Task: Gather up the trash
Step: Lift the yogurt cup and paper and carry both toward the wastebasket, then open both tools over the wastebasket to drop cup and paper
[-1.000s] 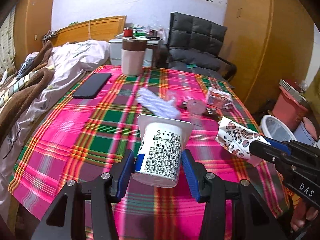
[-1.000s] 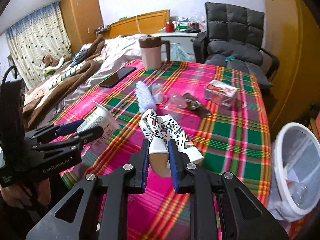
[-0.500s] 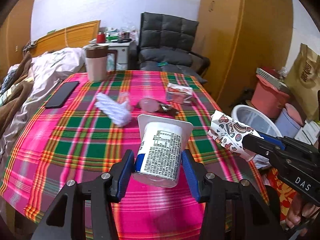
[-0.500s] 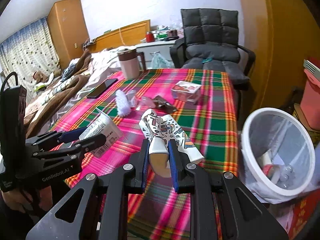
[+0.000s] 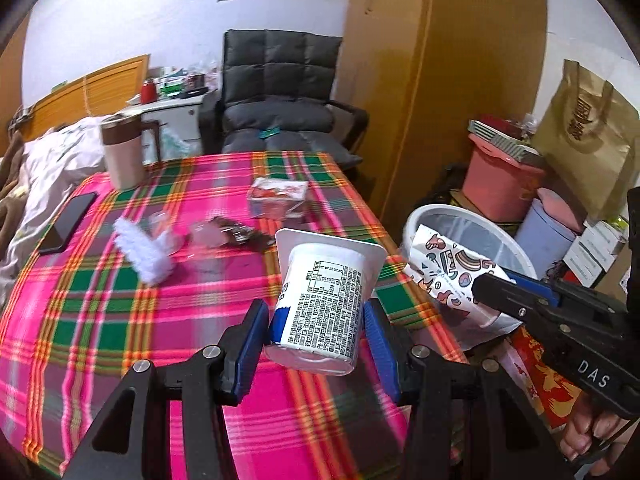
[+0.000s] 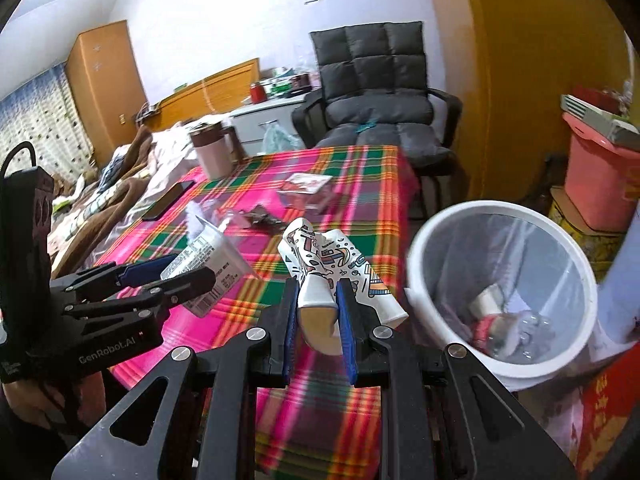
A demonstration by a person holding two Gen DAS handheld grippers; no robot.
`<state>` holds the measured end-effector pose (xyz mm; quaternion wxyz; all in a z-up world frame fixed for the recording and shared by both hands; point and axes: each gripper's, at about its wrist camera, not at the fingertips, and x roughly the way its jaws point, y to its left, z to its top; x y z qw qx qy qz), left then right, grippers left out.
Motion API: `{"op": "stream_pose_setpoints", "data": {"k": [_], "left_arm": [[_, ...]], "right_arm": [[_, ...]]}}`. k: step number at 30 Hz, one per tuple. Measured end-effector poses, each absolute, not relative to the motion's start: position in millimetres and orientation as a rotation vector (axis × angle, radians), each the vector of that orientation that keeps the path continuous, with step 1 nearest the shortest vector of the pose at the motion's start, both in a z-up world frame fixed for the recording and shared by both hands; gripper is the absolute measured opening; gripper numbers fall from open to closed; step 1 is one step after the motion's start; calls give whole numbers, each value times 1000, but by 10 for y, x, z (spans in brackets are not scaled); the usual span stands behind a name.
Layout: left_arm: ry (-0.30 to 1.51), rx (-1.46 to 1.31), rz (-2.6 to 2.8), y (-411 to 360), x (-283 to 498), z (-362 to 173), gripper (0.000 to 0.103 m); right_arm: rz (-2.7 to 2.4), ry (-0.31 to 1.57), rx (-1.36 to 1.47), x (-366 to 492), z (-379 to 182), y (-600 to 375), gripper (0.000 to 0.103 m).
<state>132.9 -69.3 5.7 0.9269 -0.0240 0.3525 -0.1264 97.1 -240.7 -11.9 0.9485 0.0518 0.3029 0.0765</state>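
Observation:
My left gripper [image 5: 316, 344] is shut on a white yogurt cup [image 5: 324, 300] with a printed label, held above the table's right edge; the cup also shows in the right wrist view [image 6: 208, 268]. My right gripper [image 6: 318, 316] is shut on a crushed white paper cup with colourful drawings [image 6: 332, 272], also in the left wrist view [image 5: 448, 276]. It hangs beside a white lined trash bin [image 6: 424, 240] that holds trash. The bin also shows in the left wrist view [image 5: 472, 220], just behind the paper cup.
On the pink plaid table [image 5: 100, 312] lie a white crumpled wrapper [image 5: 140, 252], clear plastic cups [image 5: 204, 232], a dark wrapper [image 5: 240, 234], a small box [image 5: 278, 200], a phone [image 5: 66, 222] and a mug [image 5: 122, 152]. A grey chair [image 5: 280, 92], pink bucket [image 5: 500, 176] and bags stand around.
Both grippers have swung right with their cups, away from the table's middle toward the trash bin, which is now close and large in the right wrist view.

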Motion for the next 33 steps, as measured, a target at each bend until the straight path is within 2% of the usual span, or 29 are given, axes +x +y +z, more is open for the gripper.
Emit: {"op": "stream_pose_setpoints", "data": {"k": [11, 33], "left_arm": [[730, -17, -391, -1312, 1594, 45, 50], [797, 39, -555, -2167, 2006, -214, 50]], "right_arm": [[-1, 615, 183, 831, -179, -3059, 21], [-80, 670, 266, 849, -358, -3563, 22]]}}
